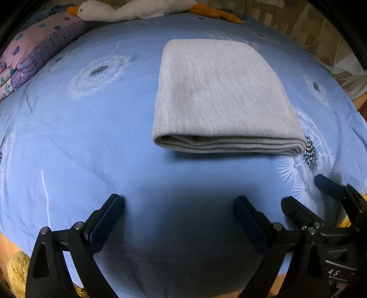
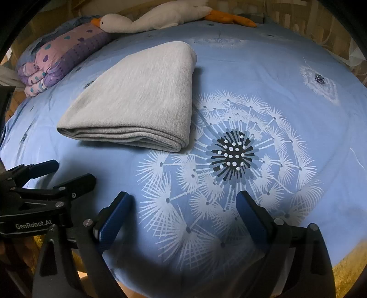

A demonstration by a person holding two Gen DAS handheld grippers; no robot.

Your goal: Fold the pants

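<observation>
While folded grey pants (image 1: 220, 96) lie apart, each hand-held gripper (image 1: 179, 206) (image 2: 183, 204) gapes wide, seemingly empty.

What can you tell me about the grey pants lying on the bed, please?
The grey pants look like soft heathered knit, folded into a flat, neat rectangle of several layers. The stacked layer edges face the cameras, and the top is smooth. They lie on the blue dandelion-print bedspread, one near corner beside a large dandelion print. Nothing else touches them; both grippers are clear of them.

Blue dandelion bedspread (image 2: 286, 75); goose plush (image 1: 128, 10); folded quilt (image 2: 59, 59).
</observation>
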